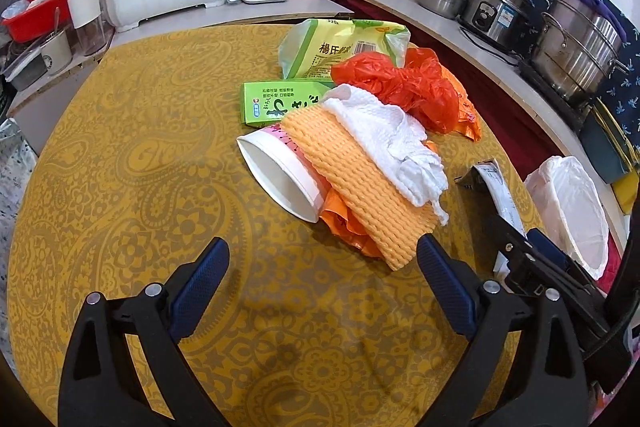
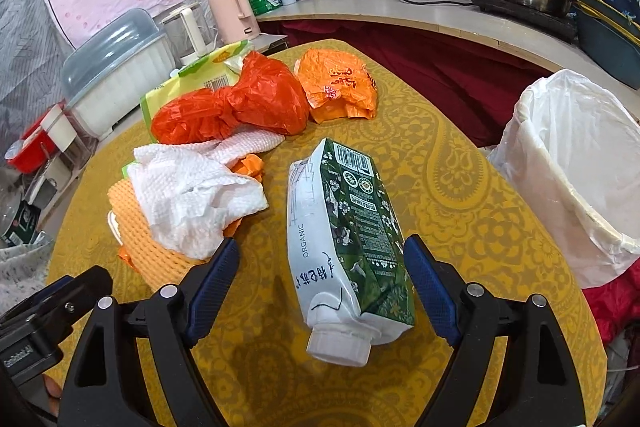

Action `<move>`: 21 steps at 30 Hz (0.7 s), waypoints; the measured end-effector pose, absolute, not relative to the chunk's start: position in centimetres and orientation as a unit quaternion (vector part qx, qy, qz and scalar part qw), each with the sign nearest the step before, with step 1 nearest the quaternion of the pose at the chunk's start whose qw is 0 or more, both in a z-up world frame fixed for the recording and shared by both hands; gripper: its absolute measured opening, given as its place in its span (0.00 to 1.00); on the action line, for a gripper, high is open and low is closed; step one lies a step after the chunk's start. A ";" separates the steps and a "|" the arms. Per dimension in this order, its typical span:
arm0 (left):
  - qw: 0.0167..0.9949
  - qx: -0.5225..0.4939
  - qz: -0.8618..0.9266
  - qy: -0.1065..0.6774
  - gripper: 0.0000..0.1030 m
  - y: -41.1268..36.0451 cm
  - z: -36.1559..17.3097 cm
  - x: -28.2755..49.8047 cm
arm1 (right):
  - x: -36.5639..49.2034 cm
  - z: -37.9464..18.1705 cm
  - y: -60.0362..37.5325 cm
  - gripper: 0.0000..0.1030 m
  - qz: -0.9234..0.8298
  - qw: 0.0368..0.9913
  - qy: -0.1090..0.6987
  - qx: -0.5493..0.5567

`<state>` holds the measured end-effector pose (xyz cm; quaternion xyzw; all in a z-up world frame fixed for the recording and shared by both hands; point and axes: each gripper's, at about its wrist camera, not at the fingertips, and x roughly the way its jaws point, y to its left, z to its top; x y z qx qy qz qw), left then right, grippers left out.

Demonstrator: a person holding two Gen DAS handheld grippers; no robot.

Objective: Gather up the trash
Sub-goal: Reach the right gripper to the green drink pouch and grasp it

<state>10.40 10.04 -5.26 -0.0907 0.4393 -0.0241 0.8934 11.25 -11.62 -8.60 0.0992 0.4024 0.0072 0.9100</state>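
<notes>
Left tool (image 1: 323,259) spread wide, nothing between its blue pads, hovering over the yellow paisley-patterned tabletop (image 1: 140,167). Its right pad sits just beside the near end of the orange ribbed foam sleeve (image 1: 356,179).

Right tool (image 2: 322,257) also spread, pads on either side of the crumpled green-and-white drink carton with white screw cap (image 2: 344,247). The carton lies on its side on the tabletop (image 2: 460,195), cap end toward the camera. Whether the pads touch the carton is hard to tell; a gap shows on the left side.

Trash pile sits mid-tabletop. The white paper cup with pink trim (image 1: 280,175) lies on its side, mouth facing left, partly under the foam sleeve. A crumpled white paper towel (image 1: 392,139) rests on top of the sleeve. Behind it is the knotted red-orange plastic bag (image 1: 400,83), and just beside that a flat light-green cardboard box (image 1: 272,103) and a pale green-yellow plastic packet with Chinese print (image 1: 340,47). In the right wrist view an orange printed plastic wrapper (image 2: 340,83) lies beyond the red bag (image 2: 240,103), the paper towel (image 2: 192,195) left of the carton.

The white bin lined with a white plastic bag (image 2: 572,163) stands off the right edge of the tabletop; it also shows in the left view (image 1: 572,211). In that view the right tool (image 1: 532,259) sits at the carton (image 1: 492,179), near the bin.
</notes>
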 end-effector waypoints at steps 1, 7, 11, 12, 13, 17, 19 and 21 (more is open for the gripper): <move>0.893 -0.092 -0.024 0.440 0.88 10.1 -5.3 10.5 | 11.4 -8.8 -11.6 0.78 0.006 0.910 0.404 0.098; 0.890 -0.101 -0.023 0.444 0.88 10.6 -5.6 10.9 | 12.4 -9.6 -11.4 0.78 -0.001 0.906 0.412 0.096; 0.887 -0.105 -0.023 0.449 0.88 10.7 -5.9 11.2 | 12.8 -9.9 -11.5 0.78 -0.005 0.905 0.414 0.094; 0.887 -0.107 -0.023 0.449 0.88 10.7 -5.9 11.2 | 13.0 -10.1 -11.6 0.78 -0.006 0.904 0.416 0.096; 0.886 -0.108 -0.023 0.450 0.88 10.8 -6.0 11.3 | 13.1 -10.2 -11.8 0.78 -0.007 0.903 0.418 0.097; 0.886 -0.107 -0.025 0.451 0.88 10.7 -6.1 11.4 | 13.3 -10.6 -12.5 0.70 -0.011 0.900 0.422 0.106; 0.885 -0.108 -0.027 0.452 0.88 10.6 -6.2 11.4 | 13.3 -10.7 -12.9 0.64 -0.014 0.899 0.424 0.110; 0.884 -0.108 -0.028 0.453 0.88 10.5 -6.3 11.5 | 13.2 -10.8 -13.5 0.62 -0.010 0.898 0.423 0.122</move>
